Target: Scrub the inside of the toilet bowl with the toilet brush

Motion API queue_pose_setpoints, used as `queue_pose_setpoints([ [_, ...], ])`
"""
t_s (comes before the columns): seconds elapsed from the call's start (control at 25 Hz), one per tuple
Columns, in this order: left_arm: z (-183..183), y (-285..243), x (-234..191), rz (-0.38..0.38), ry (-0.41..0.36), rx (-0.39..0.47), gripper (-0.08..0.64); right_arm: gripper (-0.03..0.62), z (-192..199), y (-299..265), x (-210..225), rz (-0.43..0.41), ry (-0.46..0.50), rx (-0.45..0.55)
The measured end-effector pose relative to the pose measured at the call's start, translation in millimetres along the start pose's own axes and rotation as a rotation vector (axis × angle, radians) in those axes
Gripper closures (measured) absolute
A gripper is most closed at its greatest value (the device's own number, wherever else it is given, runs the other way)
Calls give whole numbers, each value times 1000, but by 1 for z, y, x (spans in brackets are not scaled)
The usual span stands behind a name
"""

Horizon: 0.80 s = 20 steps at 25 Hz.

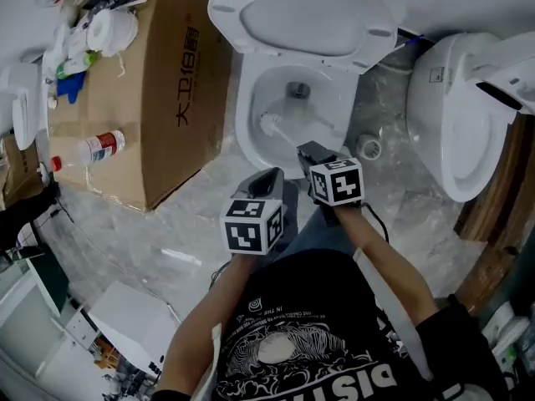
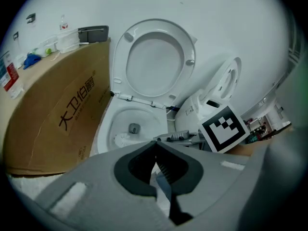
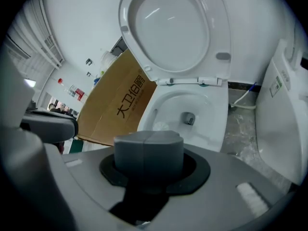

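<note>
Clenching jaws of right gripper on brush | aiming its long axis up-left into bowl, upper centre | hanging left gripper lower, jaws closed, empty

Toilet bowl: white ceramic, standing open on the floor, w/ seat and lid raised upright against the back. Inside is pale and glossy. A dark metal-looking drain sits at the bottom, toward the rear.

Toilet brush: white, w/ a round bristle head down inside the bowl. The head lies against the inner wall on the left-front side, well apart from the drain. Its thin white handle slants up and out over the front rim. The handle's far end runs into the right hand-held gripper, jaws closed together. Bristle detail is too small to make out.
</note>
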<state>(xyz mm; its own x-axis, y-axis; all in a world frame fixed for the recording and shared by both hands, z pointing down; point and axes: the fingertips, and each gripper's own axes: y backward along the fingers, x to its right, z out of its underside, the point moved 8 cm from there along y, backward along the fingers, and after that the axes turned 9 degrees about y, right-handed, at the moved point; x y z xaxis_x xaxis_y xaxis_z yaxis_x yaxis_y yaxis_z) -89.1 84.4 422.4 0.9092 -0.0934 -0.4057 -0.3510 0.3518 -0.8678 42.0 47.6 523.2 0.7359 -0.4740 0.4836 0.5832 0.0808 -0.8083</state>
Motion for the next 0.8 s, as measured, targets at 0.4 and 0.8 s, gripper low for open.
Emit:
queue_pose_setpoints([
  [0.4, -13, 0, -51, 53, -191, -120, 569, 442, -11, -35, -7, 136, -215, 180],
  [0.8, -18, 5, -62, 85, -317, -155, 569, 442, -28, -32, 9, 228, -335, 331],
])
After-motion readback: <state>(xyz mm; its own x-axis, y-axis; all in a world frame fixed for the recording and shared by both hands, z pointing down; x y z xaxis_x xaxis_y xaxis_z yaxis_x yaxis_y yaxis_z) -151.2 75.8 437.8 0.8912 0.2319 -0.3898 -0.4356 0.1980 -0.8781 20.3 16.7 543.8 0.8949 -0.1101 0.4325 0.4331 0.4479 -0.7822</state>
